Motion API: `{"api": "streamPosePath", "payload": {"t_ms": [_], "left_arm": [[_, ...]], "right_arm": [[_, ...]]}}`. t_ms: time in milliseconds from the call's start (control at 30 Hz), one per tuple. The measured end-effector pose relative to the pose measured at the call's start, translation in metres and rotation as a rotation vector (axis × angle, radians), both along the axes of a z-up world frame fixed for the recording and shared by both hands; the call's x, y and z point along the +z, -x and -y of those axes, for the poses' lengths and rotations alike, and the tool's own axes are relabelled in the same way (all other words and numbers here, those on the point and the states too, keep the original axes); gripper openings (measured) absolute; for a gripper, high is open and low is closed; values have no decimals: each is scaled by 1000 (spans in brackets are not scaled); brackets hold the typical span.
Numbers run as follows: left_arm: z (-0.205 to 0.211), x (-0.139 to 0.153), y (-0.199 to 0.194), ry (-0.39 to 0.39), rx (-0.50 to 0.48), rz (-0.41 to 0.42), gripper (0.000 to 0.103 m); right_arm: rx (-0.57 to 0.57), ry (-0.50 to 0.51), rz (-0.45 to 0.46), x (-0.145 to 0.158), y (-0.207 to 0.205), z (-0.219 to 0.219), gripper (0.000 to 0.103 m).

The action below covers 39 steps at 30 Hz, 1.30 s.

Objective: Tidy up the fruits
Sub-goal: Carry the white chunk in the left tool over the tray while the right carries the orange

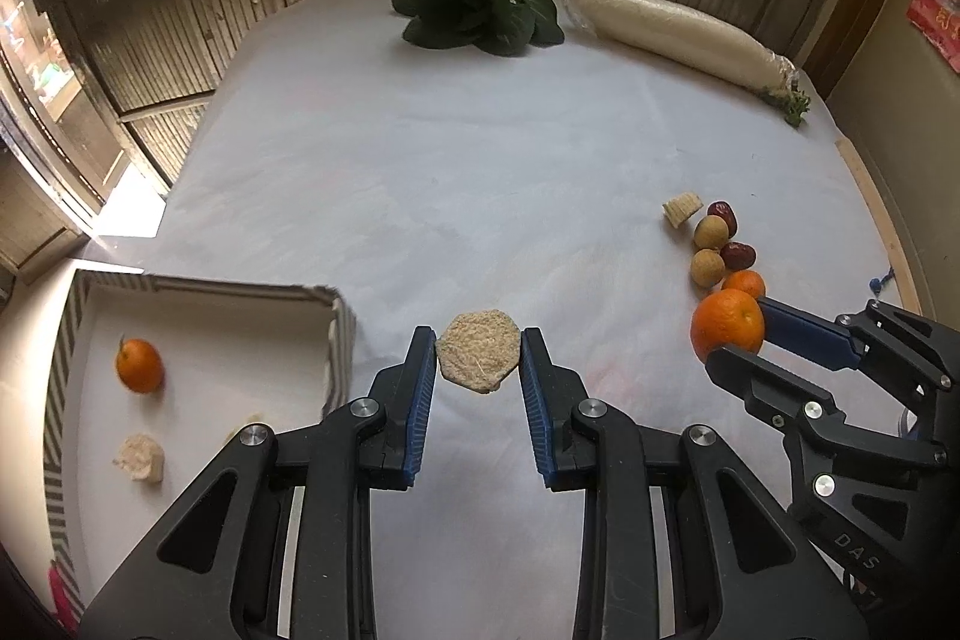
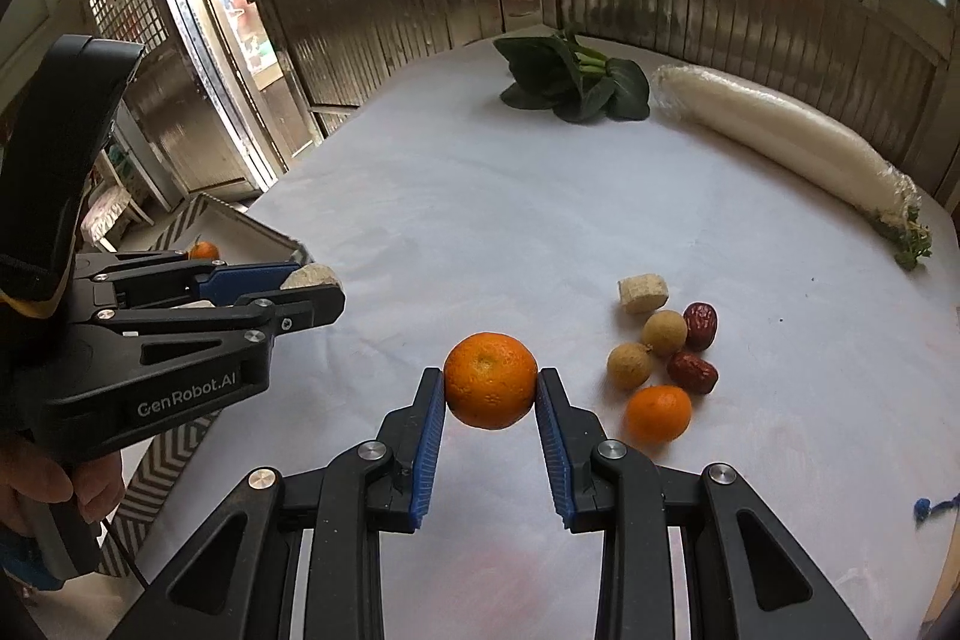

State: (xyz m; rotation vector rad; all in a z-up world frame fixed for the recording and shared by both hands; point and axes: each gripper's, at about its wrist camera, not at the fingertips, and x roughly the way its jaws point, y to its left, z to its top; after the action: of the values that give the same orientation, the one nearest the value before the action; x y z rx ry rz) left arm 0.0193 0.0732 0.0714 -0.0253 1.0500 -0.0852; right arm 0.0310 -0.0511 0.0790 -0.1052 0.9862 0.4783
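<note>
My left gripper (image 1: pixel 478 355) is shut on a pale beige fruit slice (image 1: pixel 478 360), held above the white table just right of the striped basket (image 1: pixel 336 334). It also shows in the right wrist view (image 2: pixel 312 289). The basket holds a small orange (image 1: pixel 139 365) and a pale fruit chunk (image 1: pixel 139 457). My right gripper (image 2: pixel 490 382) is shut on a large orange (image 2: pixel 490 379), lifted off the table; it also shows in the left wrist view (image 1: pixel 727 327). On the table lie a small orange (image 2: pixel 657 413), two longans (image 2: pixel 663 333), two red dates (image 2: pixel 701 325) and a pale chunk (image 2: pixel 643 293).
Dark leafy greens (image 1: pixel 474 10) and a long wrapped white radish (image 1: pixel 678 34) lie at the far side of the table. A wooden railing and windows stand behind. The table's right edge (image 1: pixel 870 214) has a wooden strip.
</note>
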Motion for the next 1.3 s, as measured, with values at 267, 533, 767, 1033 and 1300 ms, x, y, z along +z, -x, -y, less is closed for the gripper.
{"api": "streamPosePath", "payload": {"t_ms": [267, 533, 767, 1033, 1300], "left_arm": [[-17, 9, 23, -4, 38, 20, 27], [-54, 15, 46, -9, 112, 32, 27], [-86, 15, 62, -12, 173, 31, 27], [-113, 13, 75, -11, 222, 27, 27], [-137, 10, 84, -6, 263, 20, 27]], "right_arm": [[49, -9, 27, 11, 16, -22, 30], [140, -12, 44, 15, 29, -62, 30], [209, -13, 50, 16, 36, -96, 30], [266, -10, 48, 14, 39, -122, 30], [310, -15, 38, 12, 45, -143, 30]]}}
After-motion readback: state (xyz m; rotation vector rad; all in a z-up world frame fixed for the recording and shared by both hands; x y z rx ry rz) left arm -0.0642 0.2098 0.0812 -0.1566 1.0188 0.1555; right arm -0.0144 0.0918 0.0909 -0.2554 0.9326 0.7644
